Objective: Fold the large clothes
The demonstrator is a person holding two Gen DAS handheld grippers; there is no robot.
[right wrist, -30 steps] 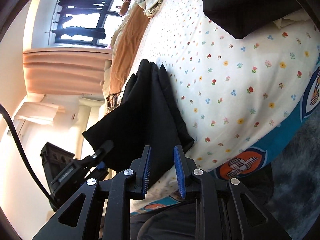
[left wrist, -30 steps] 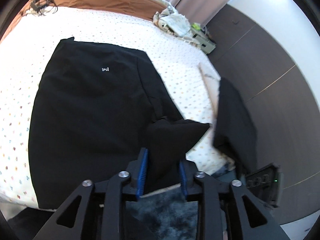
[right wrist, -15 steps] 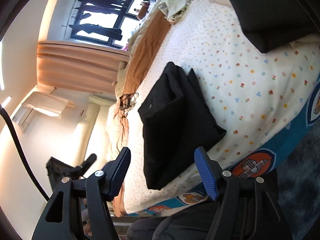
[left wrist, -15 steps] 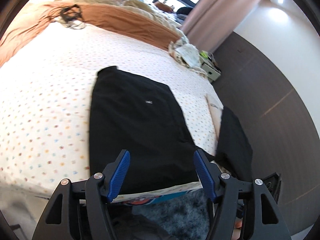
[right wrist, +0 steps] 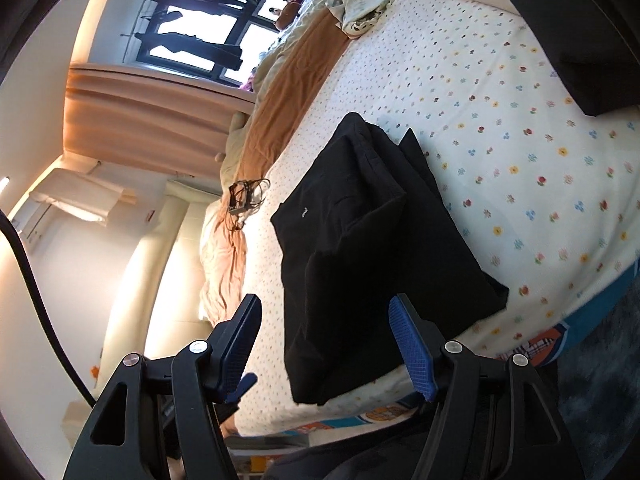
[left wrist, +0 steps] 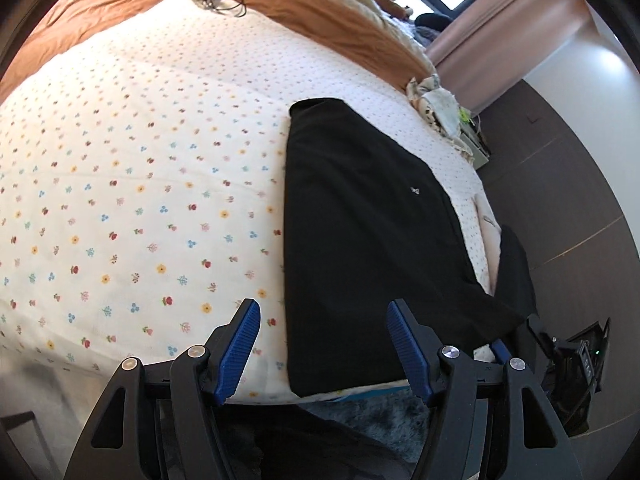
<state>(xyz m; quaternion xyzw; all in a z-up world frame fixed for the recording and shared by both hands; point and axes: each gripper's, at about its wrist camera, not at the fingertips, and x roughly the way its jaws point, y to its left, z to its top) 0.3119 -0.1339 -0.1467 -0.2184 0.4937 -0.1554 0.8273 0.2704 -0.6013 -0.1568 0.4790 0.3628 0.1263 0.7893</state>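
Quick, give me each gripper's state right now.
Left gripper: open, holding nothing; the black garment lies flat on the bed.
Right gripper: open, holding nothing.

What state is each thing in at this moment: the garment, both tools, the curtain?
Black garment: folded into a long panel, lying flat on the floral sheet, near end at the bed's edge.
Left tool: open, holding nothing.
Right tool: open, holding nothing.
Curtain: drawn aside, window uncovered.
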